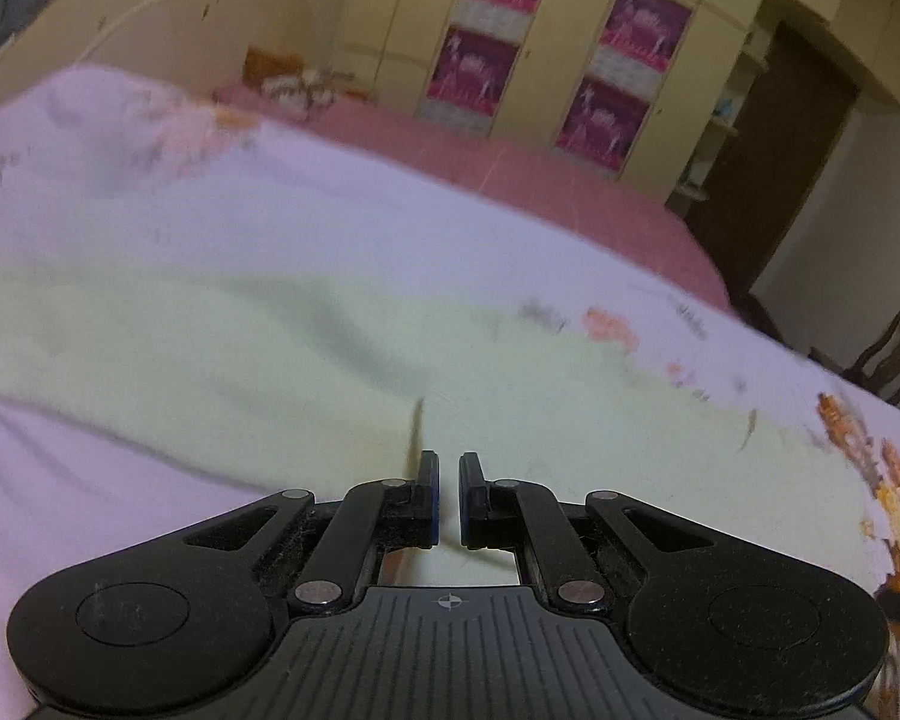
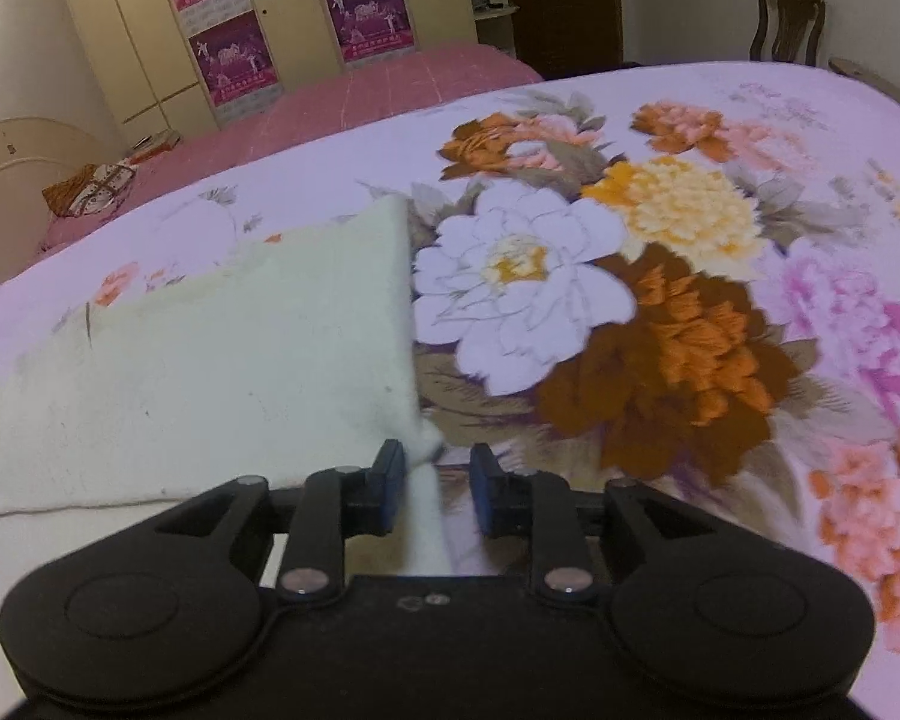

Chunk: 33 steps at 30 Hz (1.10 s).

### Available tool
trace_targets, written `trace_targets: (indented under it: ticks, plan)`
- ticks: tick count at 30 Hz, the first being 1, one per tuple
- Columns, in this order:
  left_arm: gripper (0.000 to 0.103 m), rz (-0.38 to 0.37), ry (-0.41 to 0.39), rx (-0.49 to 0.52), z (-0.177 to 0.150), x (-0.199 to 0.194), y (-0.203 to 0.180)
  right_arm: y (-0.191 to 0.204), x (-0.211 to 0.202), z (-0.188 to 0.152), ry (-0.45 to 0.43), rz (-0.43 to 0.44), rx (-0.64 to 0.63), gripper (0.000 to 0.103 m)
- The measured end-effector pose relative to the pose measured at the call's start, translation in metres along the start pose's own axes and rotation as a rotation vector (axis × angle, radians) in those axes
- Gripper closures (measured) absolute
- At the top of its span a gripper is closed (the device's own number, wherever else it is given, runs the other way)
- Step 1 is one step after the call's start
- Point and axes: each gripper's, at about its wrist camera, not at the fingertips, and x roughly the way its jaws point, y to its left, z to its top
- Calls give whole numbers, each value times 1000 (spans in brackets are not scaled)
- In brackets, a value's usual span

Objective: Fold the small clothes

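We note the floral bedspread (image 2: 660, 276) filling most of both views; its far edge runs along a pink bed cover (image 2: 390, 90) toward 11 o'clock in the right wrist view. Open room lies across the flower print from 12 to 3 o'clock, with nothing lying on it there. Behind stands a cream wardrobe (image 2: 132, 30) carrying four magenta posters (image 2: 228, 54), a dark door (image 2: 561, 0) at 12 o'clock, and one wooden chair (image 2: 789, 21) at 1 o'clock.

One pale cream garment (image 2: 210, 372) lies flat on the bedspread, spreading from centre to 9 o'clock; its right edge runs straight down toward the tool, ending in a bunched corner at the pads.

Two grippers counted. The right gripper (image 2: 437, 495) has its jaws partly apart, a white strip of the garment's corner standing between them and touching the left pad; the right pad looks clear of it. The left gripper (image 1: 448, 495), in a blurred view, has its jaws nearly together over the garment (image 1: 240, 360); we cannot tell whether cloth is pinched.
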Motion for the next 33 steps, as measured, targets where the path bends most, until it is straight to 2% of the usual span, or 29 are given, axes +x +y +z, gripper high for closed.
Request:
trace_targets:
  ticks: [3,6,8,9,13,15,16,17,21,22,23,24,26,27,29,32,33]
  plan:
    - [99,-30,-36,9,6,-5,-12,2,-2,14,-42,24,4,70]
    - [99,-52,34,15,5,19,-23,11,15,29,-42,32,-23,66]
    - [99,-38,93,12,0,41,-25,15,35,39,-15,37,-11,52]
    - [99,-28,114,15,-2,50,-25,16,43,43,-15,44,1,52]
    - [99,-12,61,68,-9,63,-20,20,74,57,-2,34,17,56]
    - [99,-22,68,35,-7,63,-15,23,82,62,-12,13,-1,72]
    - [99,-26,73,27,-6,63,-14,25,86,64,-18,-4,-24,85]
    - [99,-26,77,29,-5,62,-13,25,90,66,-23,-23,-30,88]
    - [99,-12,74,34,1,59,-18,26,88,69,-29,-35,-23,85]
    - [99,-7,70,38,1,61,-18,31,86,71,-49,-36,-50,79]
    - [99,-7,76,34,1,66,-18,34,83,71,-81,-44,-60,66]
    - [99,-7,73,31,-1,68,-17,34,83,73,-102,-44,-55,64]
    - [99,-5,59,47,-1,73,-17,36,92,73,-77,-52,-71,73]
    - [99,-4,63,44,0,73,-16,36,103,72,-46,-80,-88,72]
    - [99,-4,82,36,4,71,-16,29,105,73,-54,-77,-61,70]
    - [99,-5,99,42,4,62,-15,31,95,79,-39,-127,-37,68]
    - [99,-2,99,45,3,59,-13,32,87,78,-46,-114,-28,68]
